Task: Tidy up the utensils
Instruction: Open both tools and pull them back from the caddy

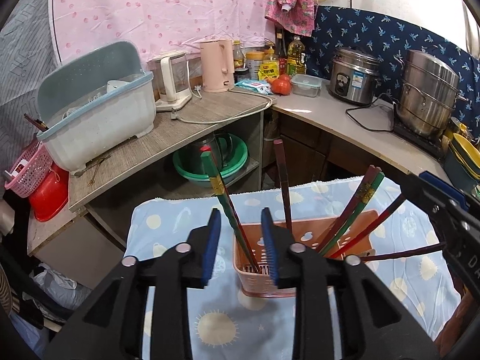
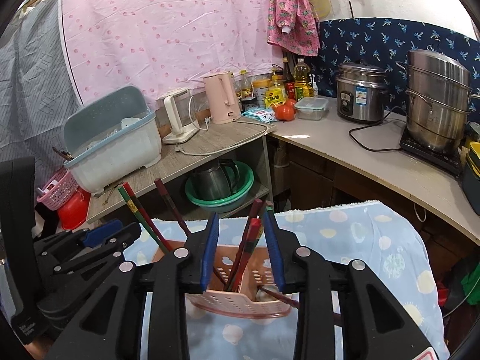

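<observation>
Right wrist view: both grippers' jaws stand partly open around chopsticks [image 2: 250, 249] in the holder [image 2: 240, 297], gripping nothing.

Only the letters "DR" on the right claw [image 1: 450, 228] read clearly.

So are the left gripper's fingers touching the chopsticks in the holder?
Apart. The left wrist view shows the left gripper open, with clear gaps between both blue fingers and the chopsticks.

Chopsticks [image 1: 231, 210] stand in the basket [image 1: 255, 279] on the cloth [image 1: 216, 324].
</observation>
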A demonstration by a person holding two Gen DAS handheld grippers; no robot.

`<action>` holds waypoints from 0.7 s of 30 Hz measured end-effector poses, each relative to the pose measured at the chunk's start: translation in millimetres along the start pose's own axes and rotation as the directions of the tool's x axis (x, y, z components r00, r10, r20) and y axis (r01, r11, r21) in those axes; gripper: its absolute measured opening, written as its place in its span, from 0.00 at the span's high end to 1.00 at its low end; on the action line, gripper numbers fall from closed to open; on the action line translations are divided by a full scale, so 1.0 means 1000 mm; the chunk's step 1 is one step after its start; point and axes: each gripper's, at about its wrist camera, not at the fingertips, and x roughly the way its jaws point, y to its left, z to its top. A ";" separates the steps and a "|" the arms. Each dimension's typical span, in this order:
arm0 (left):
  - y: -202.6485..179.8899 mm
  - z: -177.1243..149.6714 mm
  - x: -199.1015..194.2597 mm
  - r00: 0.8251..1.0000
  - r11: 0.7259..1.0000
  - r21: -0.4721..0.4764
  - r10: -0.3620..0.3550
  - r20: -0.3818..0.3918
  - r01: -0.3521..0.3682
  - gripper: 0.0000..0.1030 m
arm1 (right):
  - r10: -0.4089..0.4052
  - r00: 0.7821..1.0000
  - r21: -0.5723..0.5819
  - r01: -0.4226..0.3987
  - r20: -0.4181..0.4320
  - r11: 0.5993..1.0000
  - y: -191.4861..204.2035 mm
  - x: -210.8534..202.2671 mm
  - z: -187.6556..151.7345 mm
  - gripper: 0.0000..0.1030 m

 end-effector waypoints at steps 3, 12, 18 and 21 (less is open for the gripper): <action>0.002 -0.002 -0.003 1.000 1.000 -0.012 -0.005 0.001 0.005 0.68 | -0.011 1.000 -0.001 0.011 -0.002 1.000 -0.003 -0.004 -0.005 0.61; 0.000 -0.018 -0.023 1.000 1.000 -0.028 -0.001 0.023 0.002 0.48 | -0.041 0.999 -0.021 0.041 -0.017 0.999 -0.009 -0.024 -0.024 0.46; -0.007 -0.035 -0.035 1.000 0.999 -0.033 0.000 0.020 0.001 0.40 | -0.063 0.997 -0.038 0.062 -0.036 0.997 -0.008 -0.036 -0.043 0.44; -0.010 -0.045 -0.040 1.000 0.999 -0.037 0.005 0.013 -0.005 0.37 | -0.078 0.996 -0.055 0.076 -0.040 0.996 -0.007 -0.041 -0.051 0.44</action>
